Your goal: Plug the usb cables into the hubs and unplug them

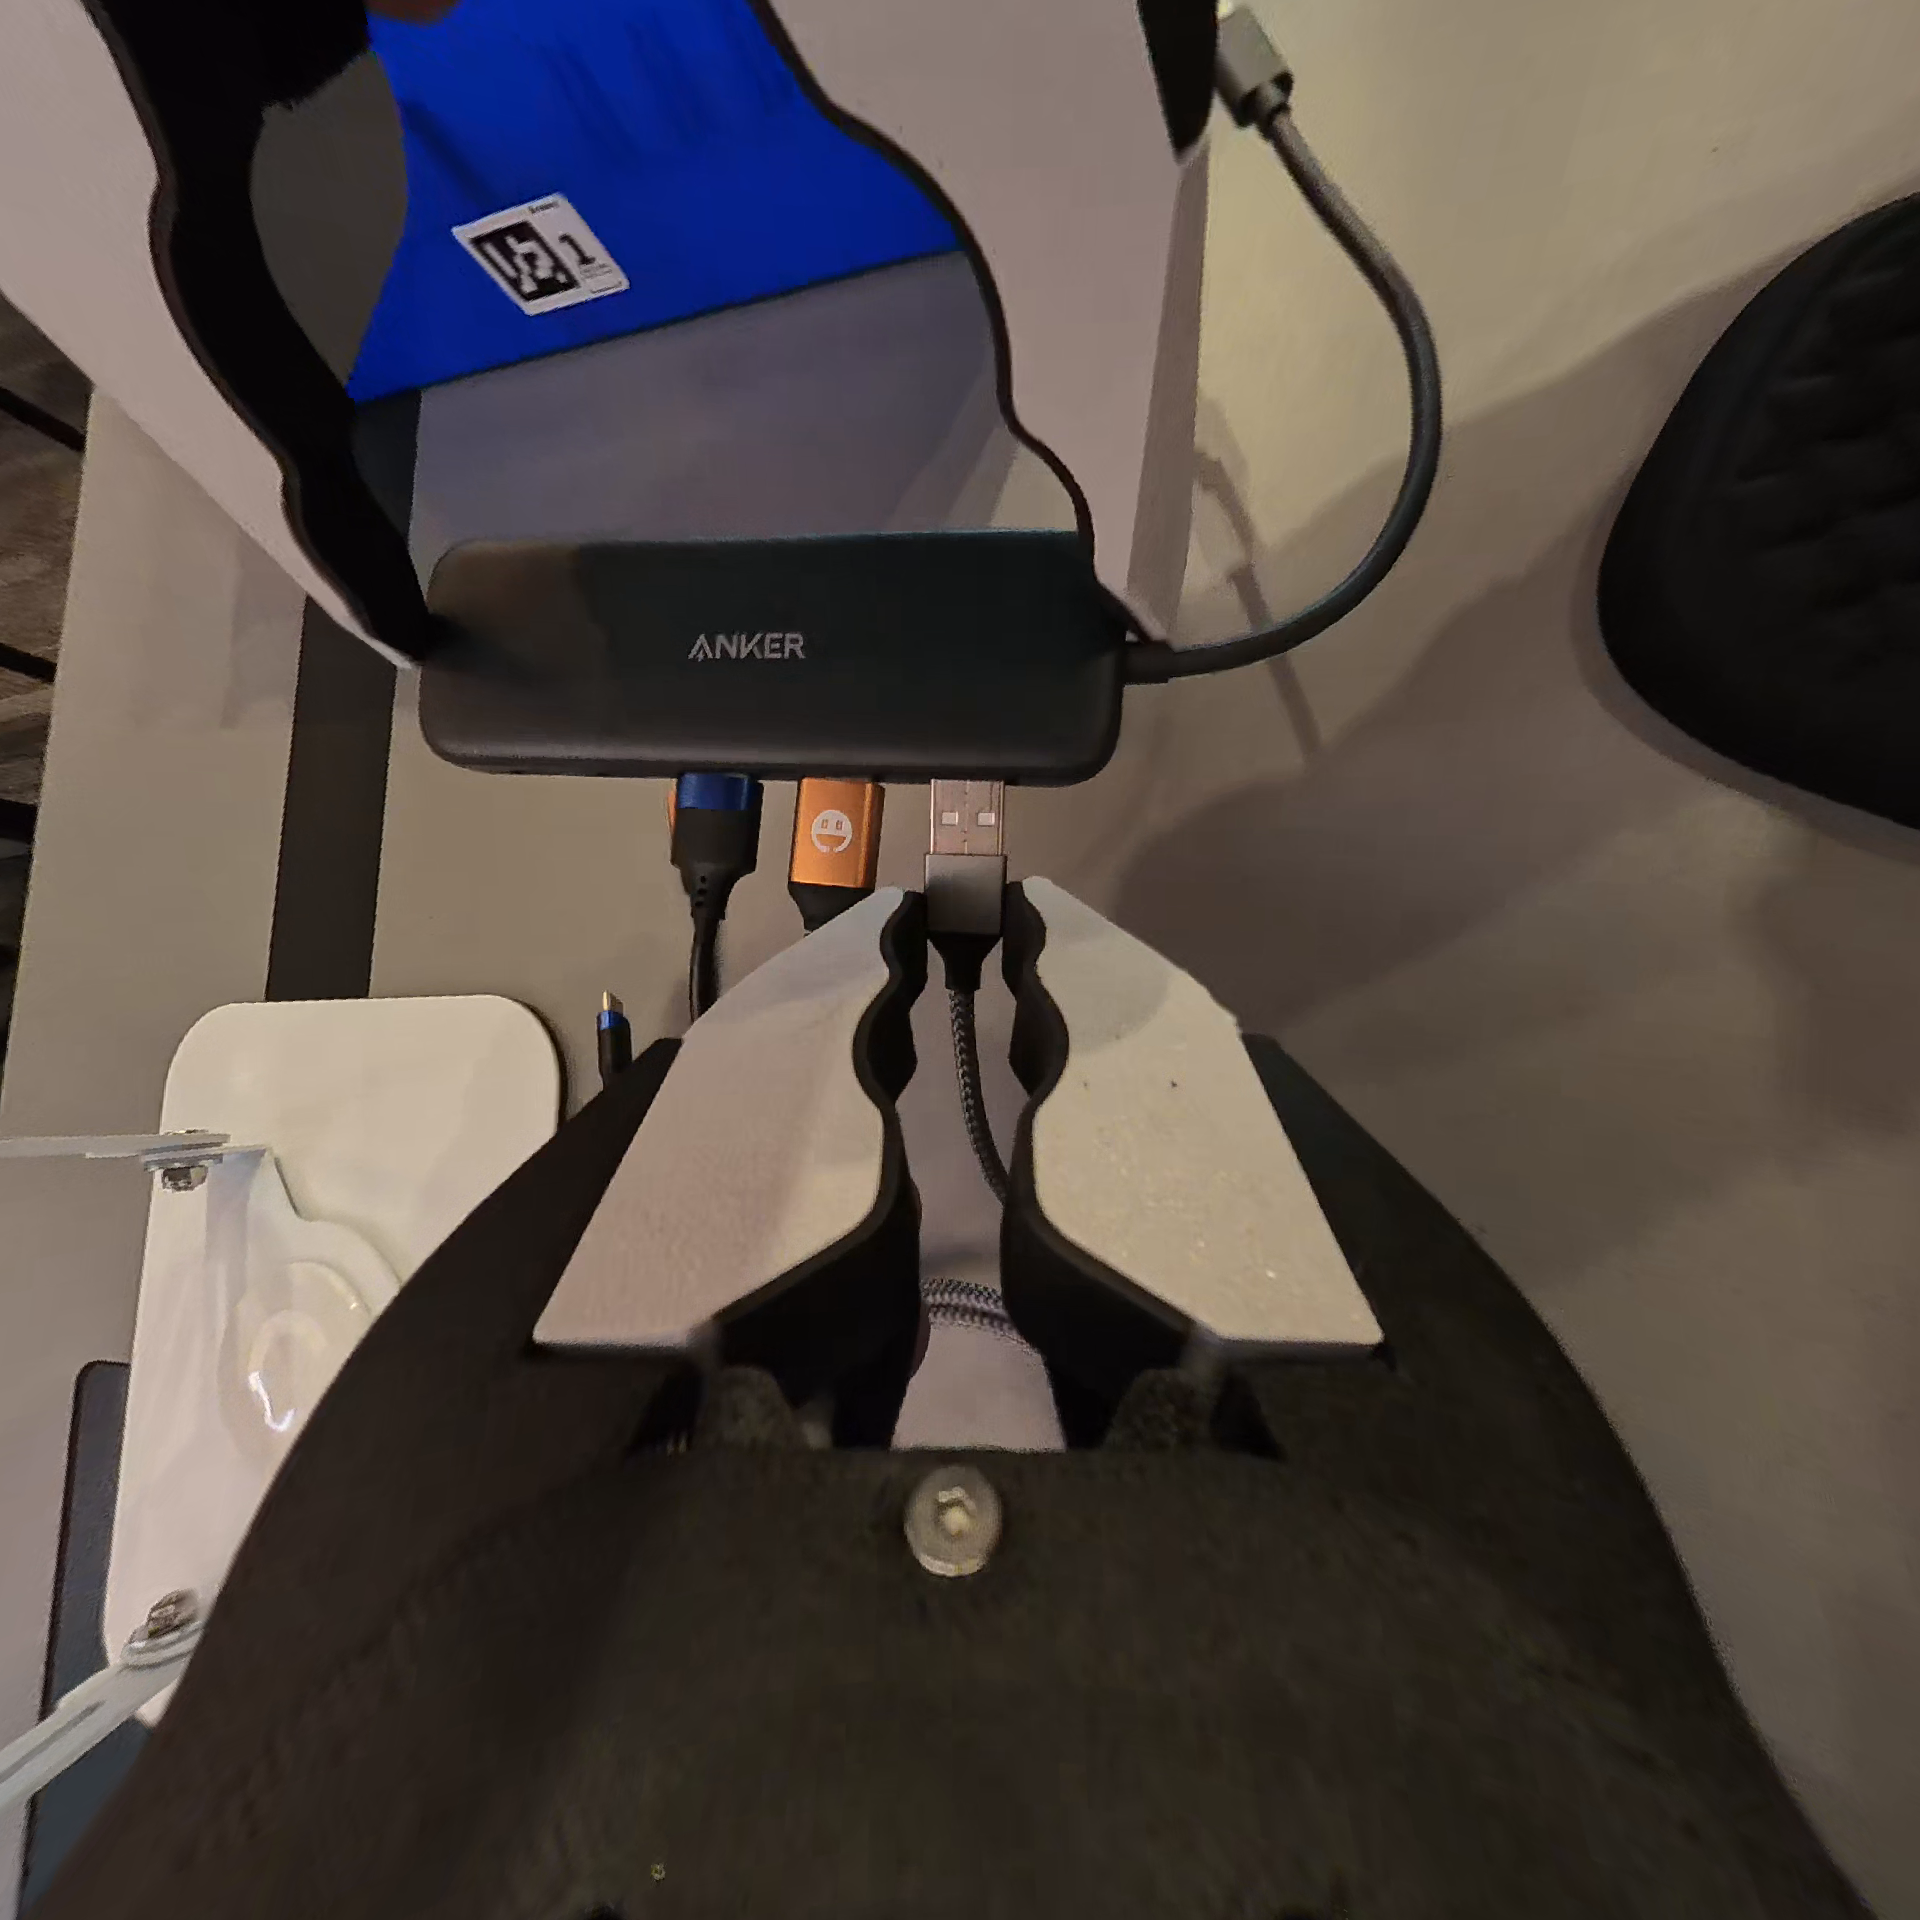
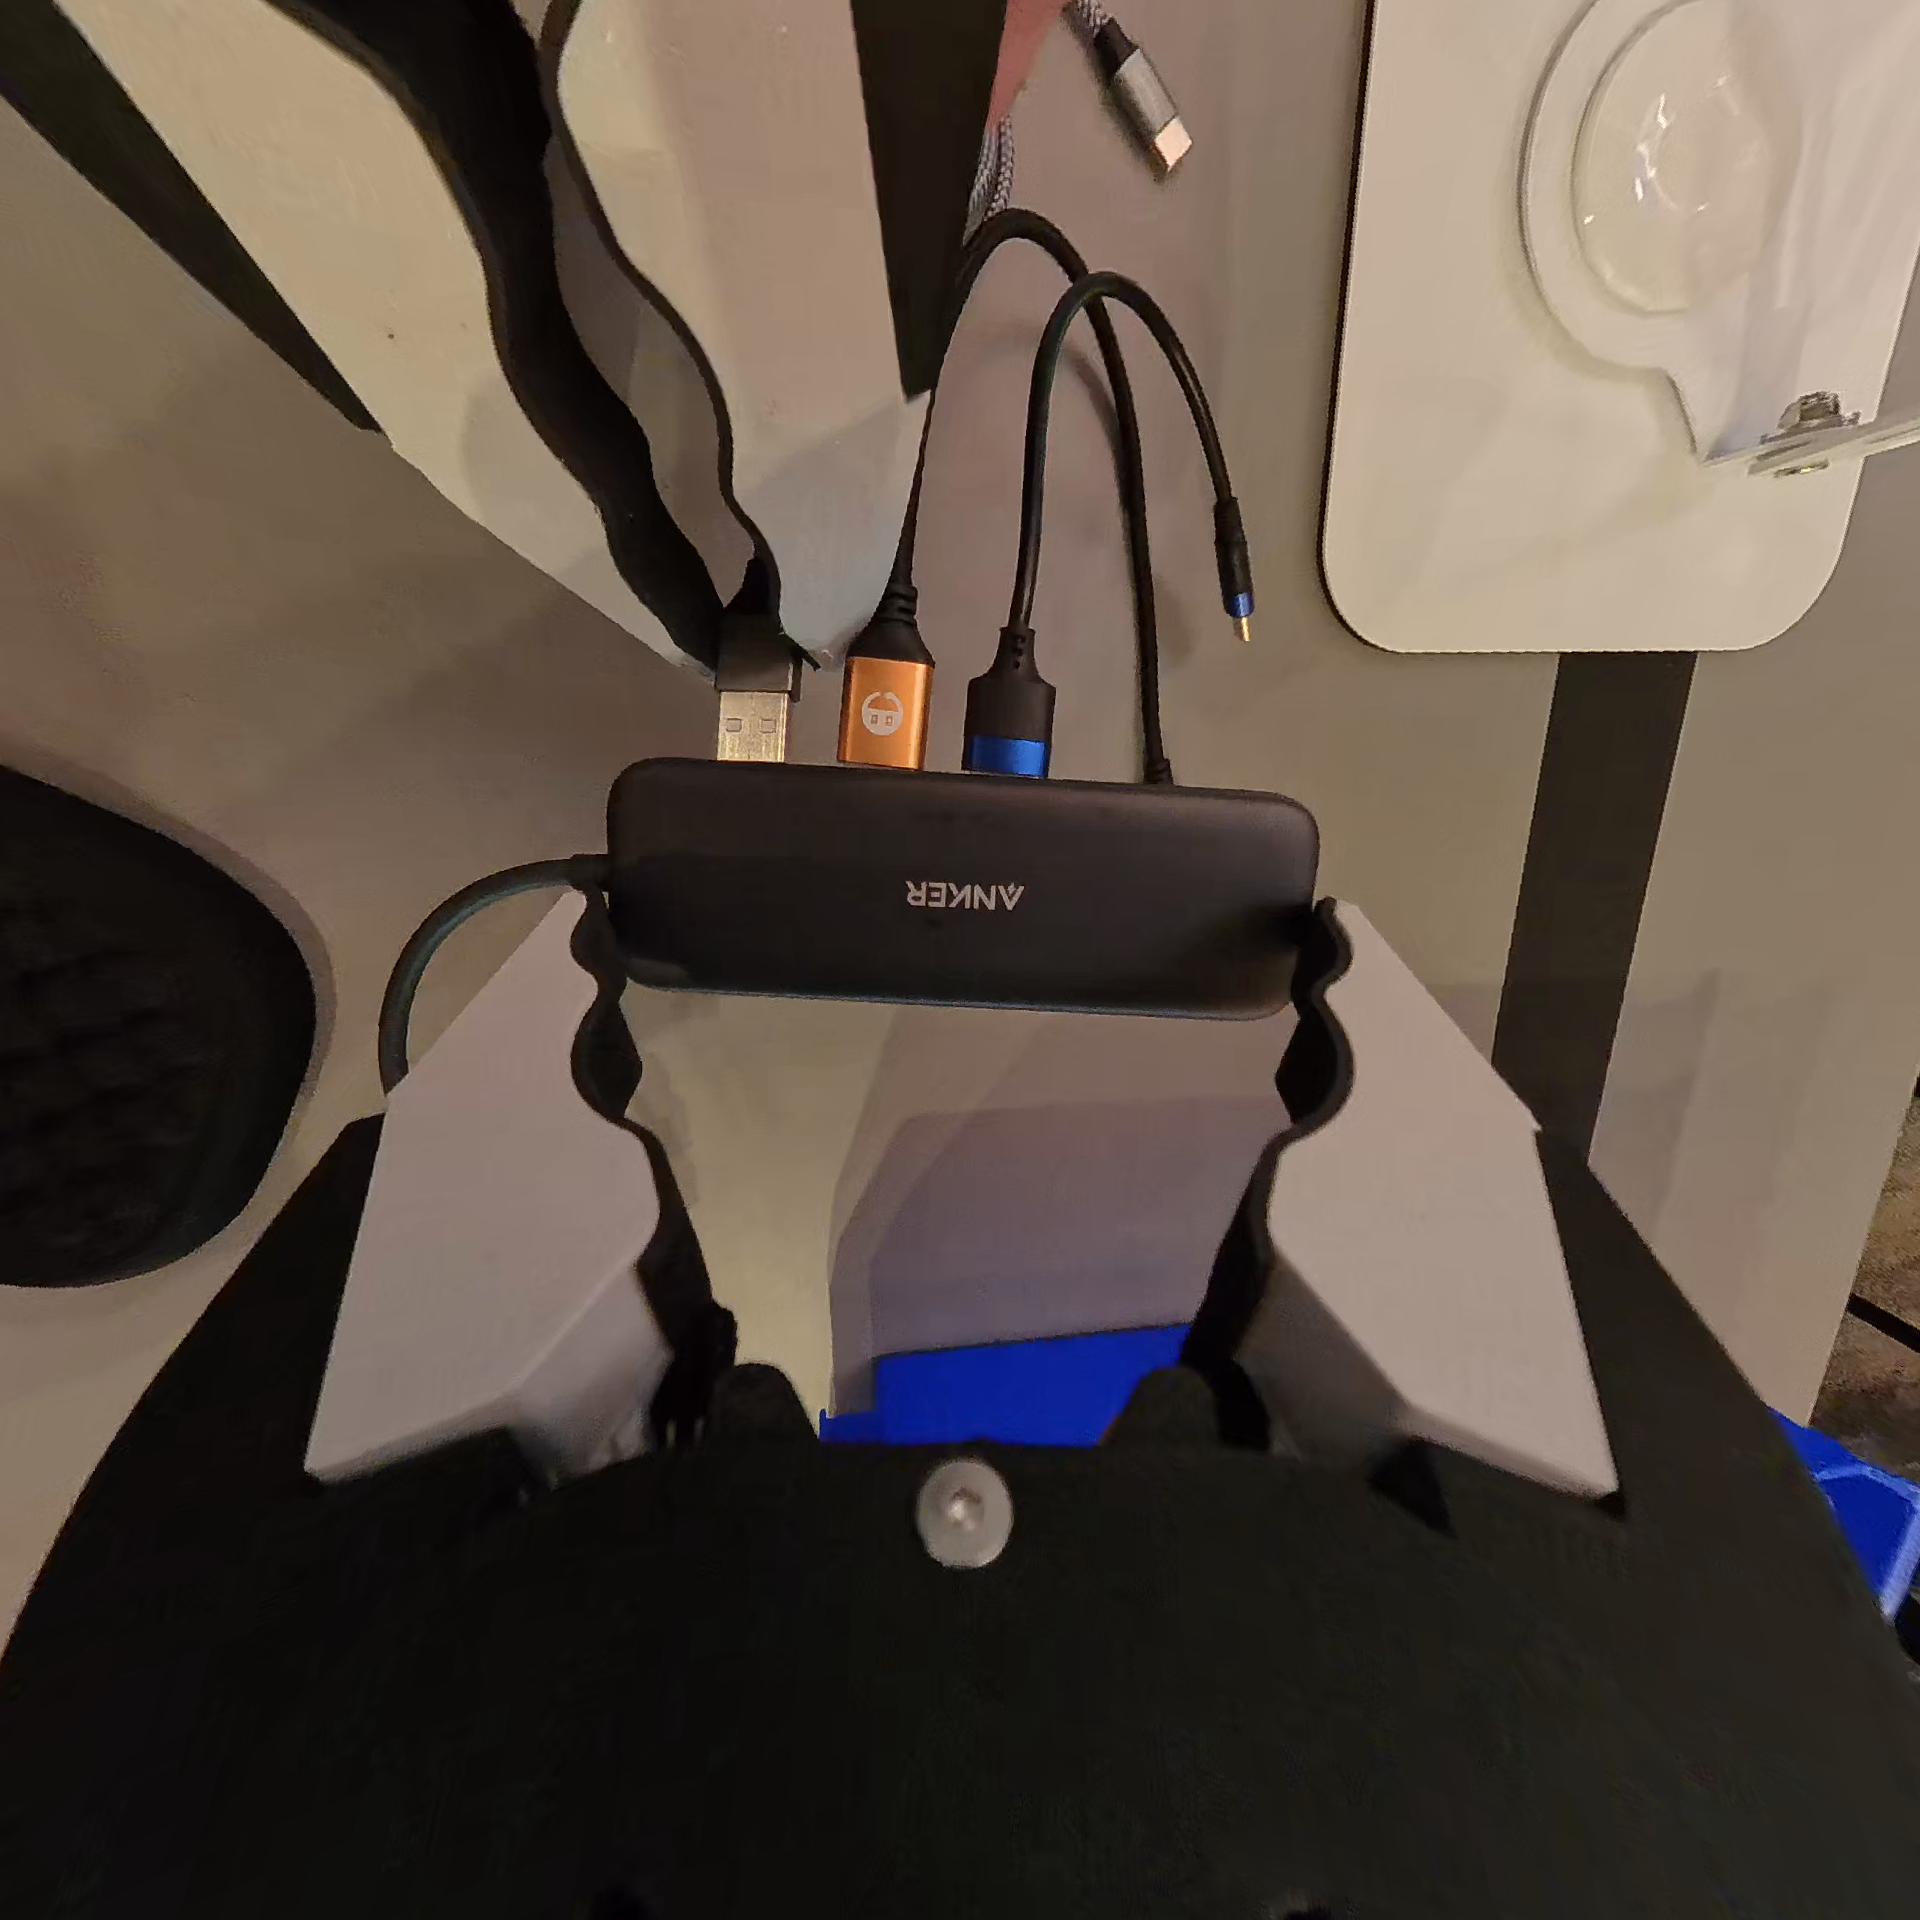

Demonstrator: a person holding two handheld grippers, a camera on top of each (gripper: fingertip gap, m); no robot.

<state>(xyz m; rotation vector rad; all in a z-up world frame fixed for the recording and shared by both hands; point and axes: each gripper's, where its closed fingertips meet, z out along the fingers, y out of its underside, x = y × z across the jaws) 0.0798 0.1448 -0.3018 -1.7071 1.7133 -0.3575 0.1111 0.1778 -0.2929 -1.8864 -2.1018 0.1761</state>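
A dark hub (image 1: 769, 660) lies across the table. My right gripper (image 2: 956, 925) is shut on the hub (image 2: 961, 888), one finger at each short end. My left gripper (image 1: 964, 899) is shut on a grey braided usb plug (image 1: 966, 857), with its metal tip at the hub's port edge; how deep it sits is unclear. In the right wrist view the grey plug (image 2: 750, 707) meets the hub's far edge. An orange plug (image 1: 836, 836) and a blue-ringed black plug (image 1: 715, 826) sit in the ports beside it, also seen in the right wrist view as orange (image 2: 883, 712) and blue (image 2: 1010, 727).
A white plate with a clear dome (image 2: 1621, 312) lies beyond the hub; it also shows in the left wrist view (image 1: 353, 1122). A black padded object (image 1: 1787, 520) sits at the side. The hub's own cable (image 1: 1392, 395) loops away. A loose small connector (image 2: 1236, 582) lies near the plate. Tip to tip, the grippers are about 5 cm apart.
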